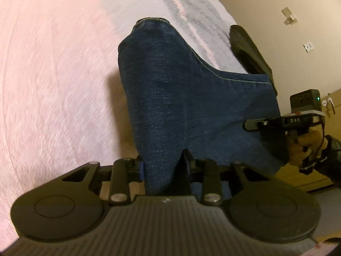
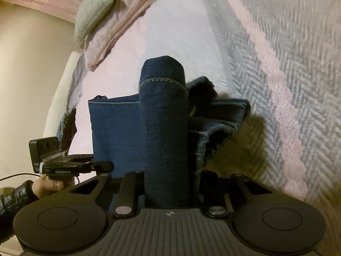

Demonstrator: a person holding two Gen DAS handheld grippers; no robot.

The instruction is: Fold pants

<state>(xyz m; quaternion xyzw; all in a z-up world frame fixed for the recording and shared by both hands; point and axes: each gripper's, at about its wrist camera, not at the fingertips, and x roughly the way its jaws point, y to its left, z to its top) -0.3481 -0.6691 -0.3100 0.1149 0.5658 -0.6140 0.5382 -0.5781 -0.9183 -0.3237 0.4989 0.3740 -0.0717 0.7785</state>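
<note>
The left gripper, a black two-finger claw with blue pads, is clamped narrowly on a bunched fold of the dark blue denim pants; the cloth fills the gap between its fingers and rises taut away from them. The right gripper, of the same black build, is likewise pinched on a thick rolled fold of the same denim, which stands upright between its fingers with a line of pale stitching across it near the top.

In the left wrist view the right gripper enters from the right edge, held by a hand in a dark sleeve, with its tip against the hanging denim. In the right wrist view the left gripper shows at lower left, held by the other hand.

The pants are held up between both claws above the bed. Part of the garment hangs slack to the right of the right gripper's fold, casting a shadow on the cover.

The pale pink and grey herringbone woven bedspread lies beneath. A crumpled pink and grey-green bundle of cloth sits at the far end of the bed. A black bag-like item rests at the bed's edge by the beige wall.
</note>
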